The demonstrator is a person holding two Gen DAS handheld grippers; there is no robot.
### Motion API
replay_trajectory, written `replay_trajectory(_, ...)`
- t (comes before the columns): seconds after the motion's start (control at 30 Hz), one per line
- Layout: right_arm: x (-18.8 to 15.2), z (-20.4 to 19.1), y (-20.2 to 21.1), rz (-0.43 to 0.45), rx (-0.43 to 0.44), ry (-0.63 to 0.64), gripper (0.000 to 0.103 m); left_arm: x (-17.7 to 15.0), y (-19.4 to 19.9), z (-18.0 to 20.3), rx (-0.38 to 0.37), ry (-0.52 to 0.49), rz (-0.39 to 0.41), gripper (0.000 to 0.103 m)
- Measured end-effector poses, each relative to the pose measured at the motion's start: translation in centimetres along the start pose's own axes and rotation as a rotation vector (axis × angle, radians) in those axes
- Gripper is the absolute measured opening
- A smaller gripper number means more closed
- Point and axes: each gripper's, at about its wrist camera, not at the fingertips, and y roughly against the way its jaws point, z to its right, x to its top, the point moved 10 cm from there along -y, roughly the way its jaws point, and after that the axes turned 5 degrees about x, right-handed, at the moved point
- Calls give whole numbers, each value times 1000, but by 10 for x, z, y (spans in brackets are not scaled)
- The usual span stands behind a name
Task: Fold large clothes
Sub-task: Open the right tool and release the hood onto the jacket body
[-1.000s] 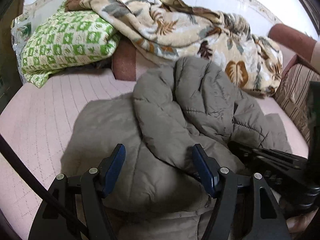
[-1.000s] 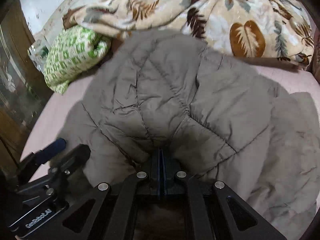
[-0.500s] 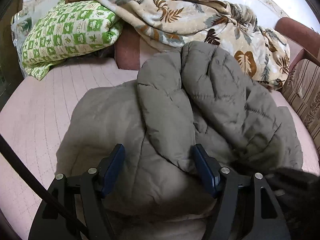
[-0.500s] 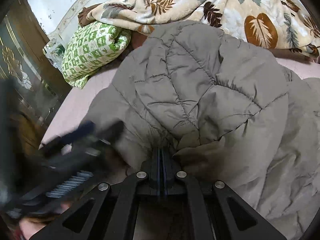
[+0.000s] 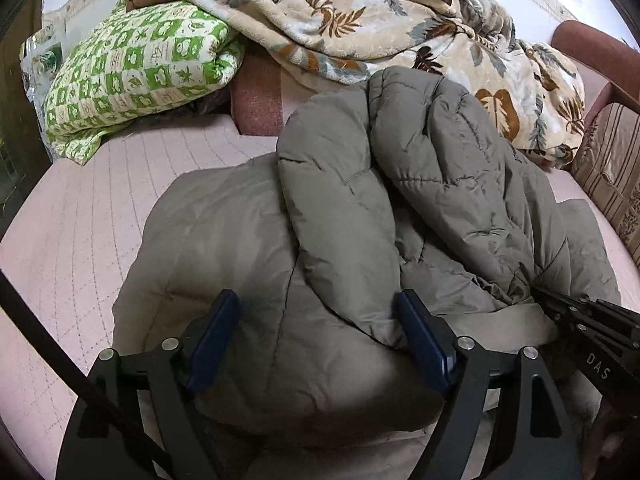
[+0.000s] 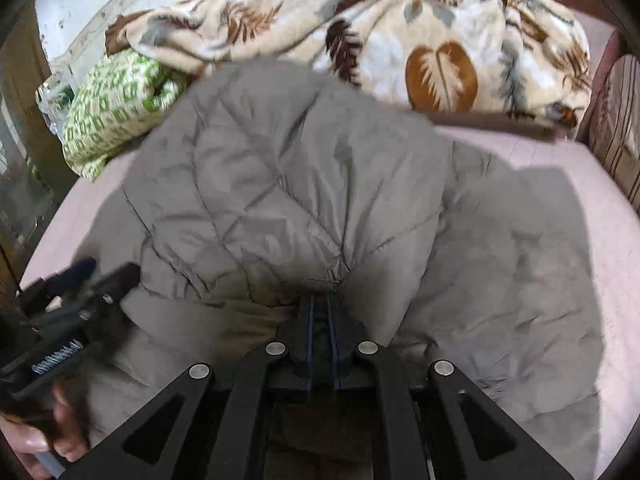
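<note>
Right tool (image 6: 320, 312) clamped on the quilted jacket (image 5: 340, 216) lying on the bed (image 5: 100, 208); left tool (image 5: 320, 332) apart over it — we'd lay the flap flat, edges aligned.

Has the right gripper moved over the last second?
Yes. The right gripper, shut on the jacket, has shifted rightward: the green pillow sits farther left and more bed shows right.

The quilted puffer jacket (image 5: 336, 208) is olive-grey throughout. It lies on a pale pink bed cover (image 5: 80, 216) stitched in squares. The padded pillow (image 5: 136, 76) is checked green and cream; the fleece blanket (image 5: 400, 32) is beige with brown and grey leaves. The striped cushion (image 5: 608, 160) seems tan and brown.
</note>
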Motion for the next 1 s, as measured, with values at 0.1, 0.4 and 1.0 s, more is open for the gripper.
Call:
replay_trajectory(0.1, 2, 1, 1, -1, 0, -12, 8, 0, 1, -1, -6, 9, 2, 81)
replay_trajectory(0.4, 11, -21, 36, 95, 49, -27, 8, 5, 15, 1, -27, 23, 28, 81)
replay_trajectory(1.0, -6, -29, 23, 33, 34, 2, 13, 3, 22, 6, -49, 16, 15, 81)
